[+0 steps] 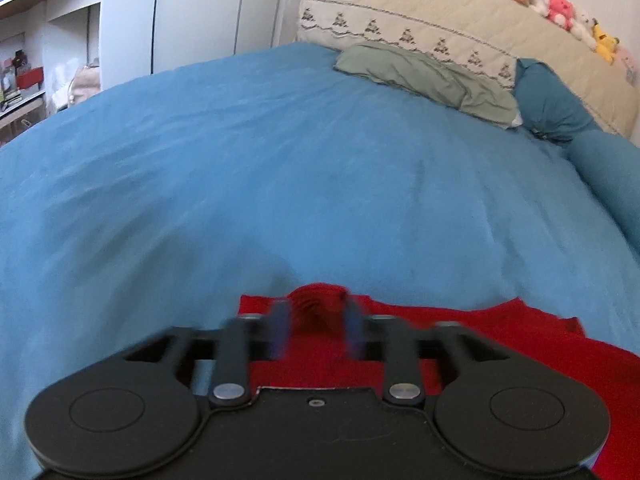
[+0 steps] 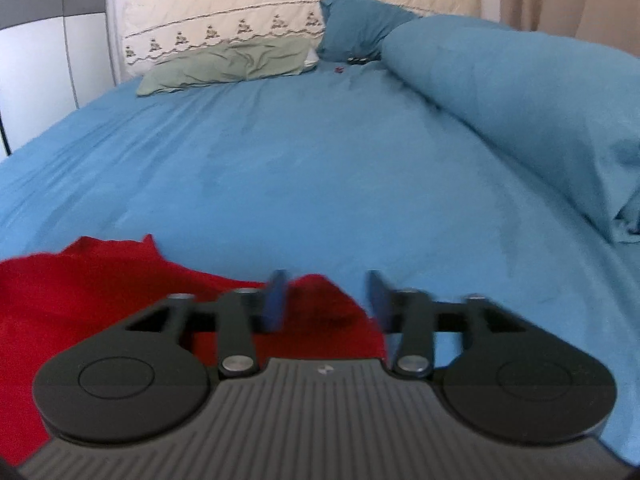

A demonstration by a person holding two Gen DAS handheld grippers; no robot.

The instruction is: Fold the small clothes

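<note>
- Bed (image 1: 280,152) lying wide and blue, holding red cloth (image 1: 500,344) near its close edge.
- Red cloth lying mostly flat, one bump bunching up between left fingers.
- Left gripper (image 1: 318,330) pointing low along bed, fingers part shut around that bump; cannot tell if pinching tight.
- Right gripper (image 2: 326,304) hanging low over cloth corner, fingers standing apart, holding nothing.
- Best way, probably: pinching both corners firmly, lifting together, keeping cloth smooth.
</note>
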